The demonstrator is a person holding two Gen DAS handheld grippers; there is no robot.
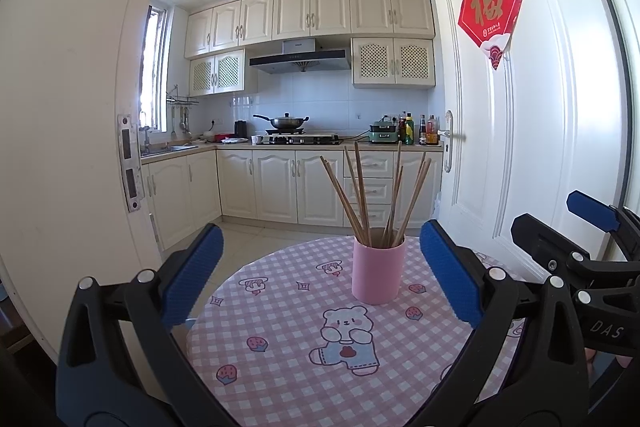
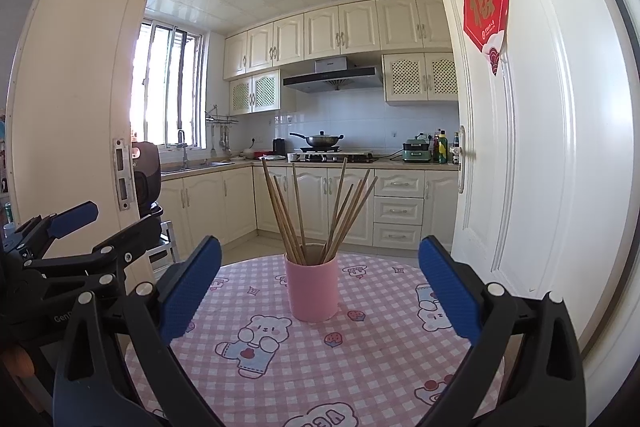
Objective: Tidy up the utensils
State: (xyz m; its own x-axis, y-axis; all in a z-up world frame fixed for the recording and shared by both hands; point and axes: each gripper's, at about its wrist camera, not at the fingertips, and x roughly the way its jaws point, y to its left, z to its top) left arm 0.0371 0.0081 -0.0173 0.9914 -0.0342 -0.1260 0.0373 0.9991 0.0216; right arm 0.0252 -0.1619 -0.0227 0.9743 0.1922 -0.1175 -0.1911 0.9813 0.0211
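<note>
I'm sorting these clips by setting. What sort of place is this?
A home kitchen, most likely, seen through an open doorway. A wok sits on a gas stove under a range hood, and a pink cup of chopsticks stands on a small round table.

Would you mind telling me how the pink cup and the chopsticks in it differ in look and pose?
The pink cup is squat, wide and smooth pink; the chopsticks are long, thin and brown. The cup stands upright on the checked tablecloth; the chopsticks lean and fan outward at different angles. Neither is touched by the open left gripper or right gripper.
</note>
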